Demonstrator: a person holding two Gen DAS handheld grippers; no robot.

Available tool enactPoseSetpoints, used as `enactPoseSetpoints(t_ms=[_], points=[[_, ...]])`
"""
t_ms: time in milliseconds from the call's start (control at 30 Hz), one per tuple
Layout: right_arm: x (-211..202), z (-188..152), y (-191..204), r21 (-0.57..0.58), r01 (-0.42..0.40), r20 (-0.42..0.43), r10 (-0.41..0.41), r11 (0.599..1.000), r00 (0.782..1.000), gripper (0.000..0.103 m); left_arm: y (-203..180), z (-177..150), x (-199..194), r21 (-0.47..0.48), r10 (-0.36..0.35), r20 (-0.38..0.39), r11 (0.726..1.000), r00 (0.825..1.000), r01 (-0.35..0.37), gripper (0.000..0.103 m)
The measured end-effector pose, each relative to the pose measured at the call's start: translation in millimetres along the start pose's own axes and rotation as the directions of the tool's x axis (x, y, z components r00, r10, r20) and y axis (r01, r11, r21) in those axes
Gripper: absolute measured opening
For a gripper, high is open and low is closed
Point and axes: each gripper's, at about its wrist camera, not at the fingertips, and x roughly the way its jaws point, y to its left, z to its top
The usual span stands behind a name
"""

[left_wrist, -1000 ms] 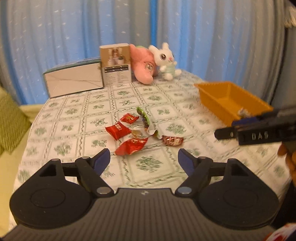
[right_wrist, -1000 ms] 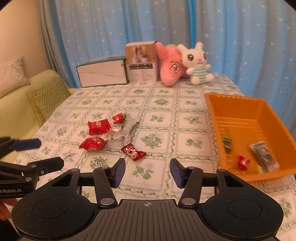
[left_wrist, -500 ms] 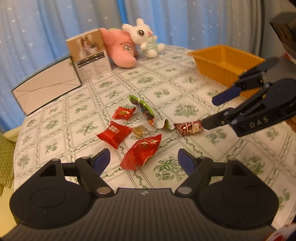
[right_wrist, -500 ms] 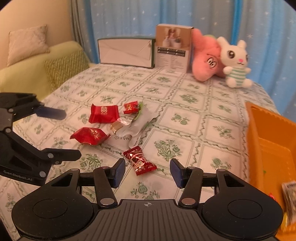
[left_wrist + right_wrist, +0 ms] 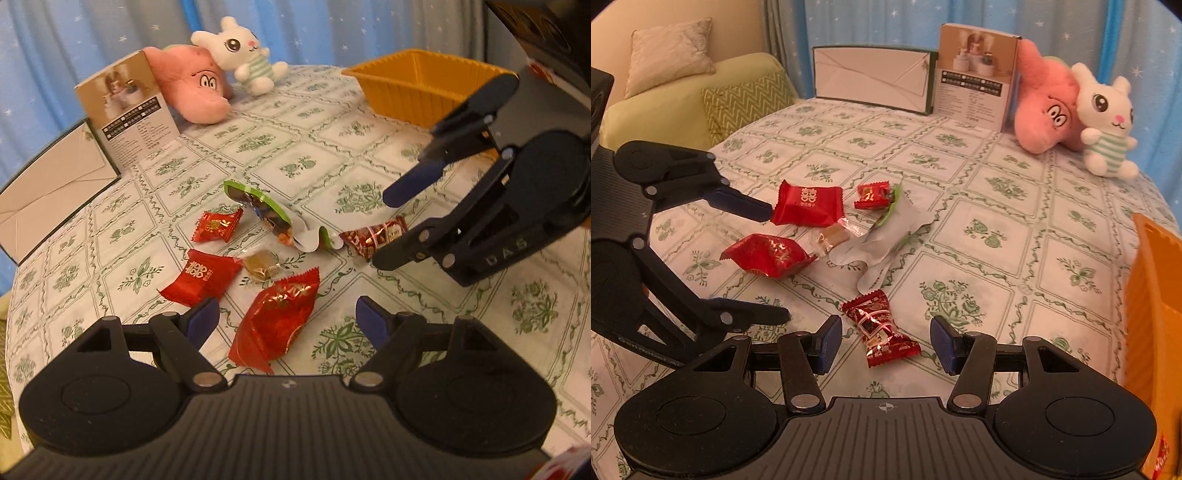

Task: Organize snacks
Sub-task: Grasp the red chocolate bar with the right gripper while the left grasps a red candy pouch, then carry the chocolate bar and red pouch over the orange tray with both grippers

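Several snacks lie mid-table. My left gripper (image 5: 286, 317) is open, its fingers either side of a shiny red packet (image 5: 277, 325), which also shows in the right wrist view (image 5: 768, 254). My right gripper (image 5: 884, 341) is open around a dark red wrapped candy (image 5: 881, 328), also seen in the left wrist view (image 5: 373, 234). A flat red packet (image 5: 199, 275), a small red packet (image 5: 218, 229), a gold candy (image 5: 260, 264) and a green-edged wrapper (image 5: 273, 216) lie between. The orange bin (image 5: 417, 86) stands far right.
At the table's back stand a white envelope box (image 5: 873, 81), a printed carton (image 5: 975, 81), a pink plush (image 5: 1043, 110) and a white bunny plush (image 5: 1106, 122). A sofa with cushions (image 5: 683, 99) is beyond the left edge.
Both grippers have come down and forward to the snacks. The left now straddles the shiny red packet, the right straddles the dark red candy. Both stay open.
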Motion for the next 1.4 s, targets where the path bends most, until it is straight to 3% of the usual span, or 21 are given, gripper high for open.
enactPoseSetpoints(t_ms=[200,233,300,433,500,633,1100,1400], points=[[7.1,3.5,0.6,-0.017,-0.029,0.0,0.029,0.999,1.0,0.053,7.6,-0.1,4.5,-0.031,-0.017,-0.015,0.999,1.0,0.017,0.077],[8.4,3.5,1.2,-0.021,-0.027,-0.004,0.027,0.999,1.0,0.047,8.6,-0.5,4.9,-0.038,-0.02,-0.018,0.999,1.0,0.019,0.076],[10.5,2.5,3.0,-0.034,-0.021,-0.018,0.021,0.999,1.0,0.039,9.7,-1.5,5.3,-0.044,-0.028,-0.026,0.999,0.999,0.027,0.07],[9.1,0.9,5.7,-0.048,-0.016,-0.017,0.015,0.999,1.0,0.033,9.7,-3.1,5.3,-0.05,-0.042,-0.036,0.998,0.998,0.041,0.061],[9.1,0.4,5.8,-0.039,-0.017,-0.017,0.017,0.999,1.0,0.03,10.0,-2.8,4.3,-0.06,-0.046,-0.038,0.997,0.998,0.044,0.047],[7.7,-0.4,5.9,-0.023,-0.013,-0.018,0.013,1.0,1.0,0.025,9.9,-2.2,3.6,-0.069,-0.046,-0.046,0.997,0.998,0.043,0.034],[-11.3,-7.0,-2.1,0.141,0.011,0.007,-0.012,0.99,1.0,0.022,5.6,-4.3,-10.7,-0.249,-0.038,-0.066,0.968,0.997,0.02,0.028],[-47.4,-23.9,5.8,0.231,0.055,0.038,-0.065,0.971,0.997,0.022,-13.3,-3.9,-40.4,-0.337,0.018,-0.034,0.941,0.999,-0.028,0.028]])
